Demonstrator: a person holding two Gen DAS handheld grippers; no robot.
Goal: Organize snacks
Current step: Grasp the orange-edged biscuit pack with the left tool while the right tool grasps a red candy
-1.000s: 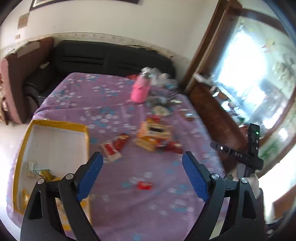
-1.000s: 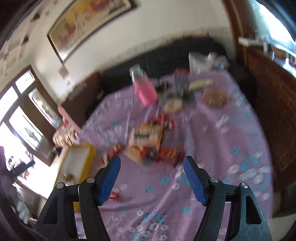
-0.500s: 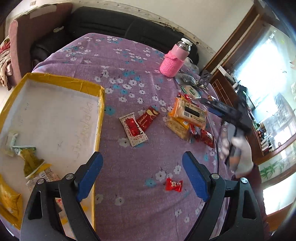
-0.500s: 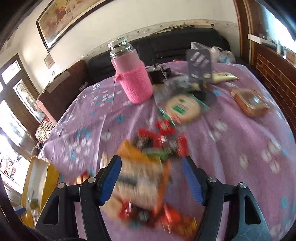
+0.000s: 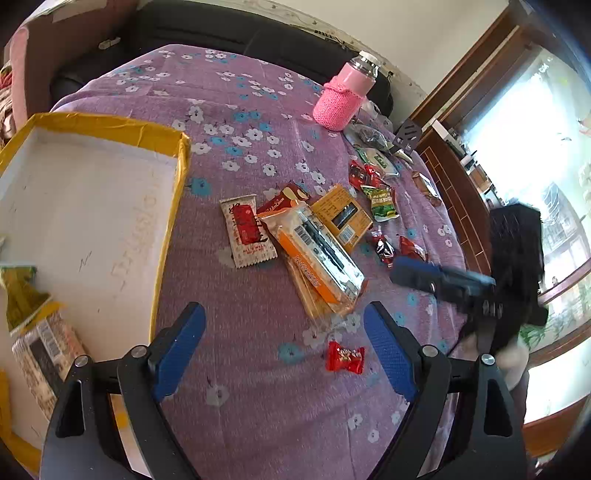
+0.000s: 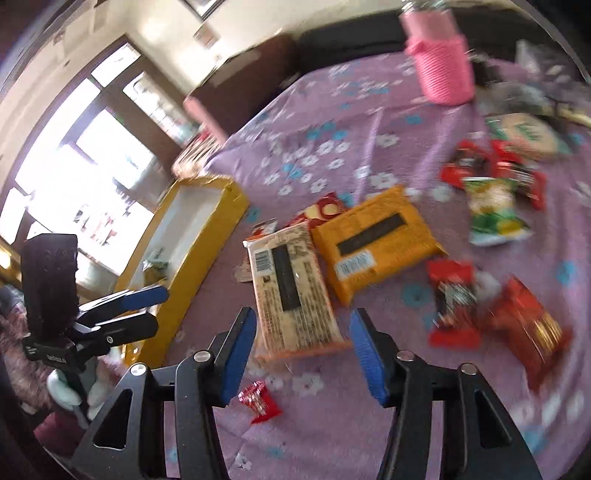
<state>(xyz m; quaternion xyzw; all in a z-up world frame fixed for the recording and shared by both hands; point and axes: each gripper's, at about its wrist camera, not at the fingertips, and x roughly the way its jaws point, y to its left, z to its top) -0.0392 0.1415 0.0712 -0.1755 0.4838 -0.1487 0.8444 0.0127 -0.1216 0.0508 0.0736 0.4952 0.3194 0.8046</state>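
Snack packets lie scattered on a purple flowered tablecloth (image 5: pixel 258 406). A long clear-wrapped cracker pack (image 5: pixel 317 254) (image 6: pixel 291 291) lies beside an orange pack (image 5: pixel 341 218) (image 6: pixel 373 240). A yellow-edged white box (image 5: pixel 81 206) (image 6: pixel 184 240) on the left holds a few packets. My left gripper (image 5: pixel 284 347) is open and empty above the cloth, near a small red candy (image 5: pixel 345 360) (image 6: pixel 258 400). My right gripper (image 6: pixel 303 354) is open, its jaws either side of the cracker pack's near end. It also shows in the left wrist view (image 5: pixel 443 280).
A pink-sleeved flask (image 5: pixel 343 96) (image 6: pixel 439 66) stands at the far side. Red packets (image 6: pixel 491 306) and a green packet (image 6: pixel 495 214) lie right of the orange pack. A white-and-red packet (image 5: pixel 245 230) lies near the box. A dark sofa (image 5: pixel 221 29) is behind the table.
Both grippers have dropped closer to the table. The right gripper has moved left and down over the cracker pack. Both stay open.
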